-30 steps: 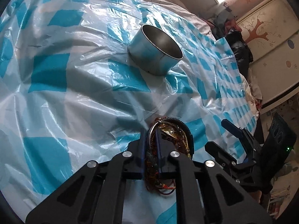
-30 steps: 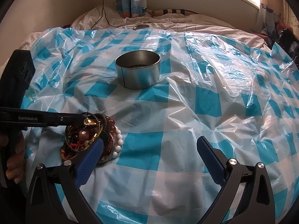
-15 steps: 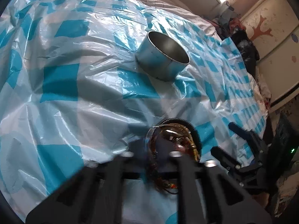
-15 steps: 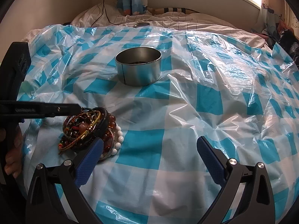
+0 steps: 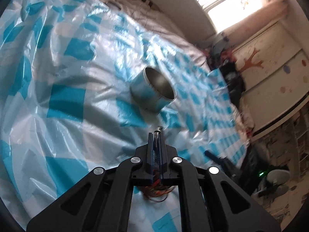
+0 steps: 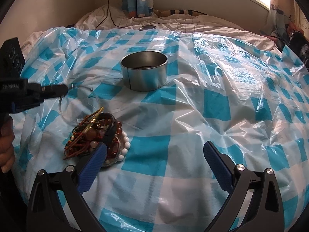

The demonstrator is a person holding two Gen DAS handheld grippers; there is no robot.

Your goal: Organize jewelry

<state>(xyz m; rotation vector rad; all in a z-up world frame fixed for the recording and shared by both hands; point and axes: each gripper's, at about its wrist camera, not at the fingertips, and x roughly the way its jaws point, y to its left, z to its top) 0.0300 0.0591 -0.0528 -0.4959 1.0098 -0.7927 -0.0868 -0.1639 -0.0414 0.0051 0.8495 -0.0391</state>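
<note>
A pile of bracelets and beads (image 6: 96, 135) lies on the blue checked plastic sheet (image 6: 193, 127). A round metal tin (image 6: 144, 73) stands behind it; it also shows in the left wrist view (image 5: 154, 89). My left gripper (image 5: 156, 135) is shut on a thin silver bangle (image 6: 66, 104), lifted above the pile; its metal end (image 5: 159, 129) sticks out past the tips. In the right wrist view the left gripper (image 6: 64, 89) is at the left, the bangle hanging under it. My right gripper (image 6: 154, 166) is open and empty, its left finger close to the pile.
The sheet covers a bed. Pillows and a cable (image 6: 108, 7) lie at the far end under a window. A white cabinet (image 5: 270, 77) and clutter stand off the bed's right side. The person's hand (image 6: 5, 147) shows at the left edge.
My left gripper has risen from the pile with the silver bangle and swung toward the tin. The pile stays on the sheet. The right gripper has hardly moved.
</note>
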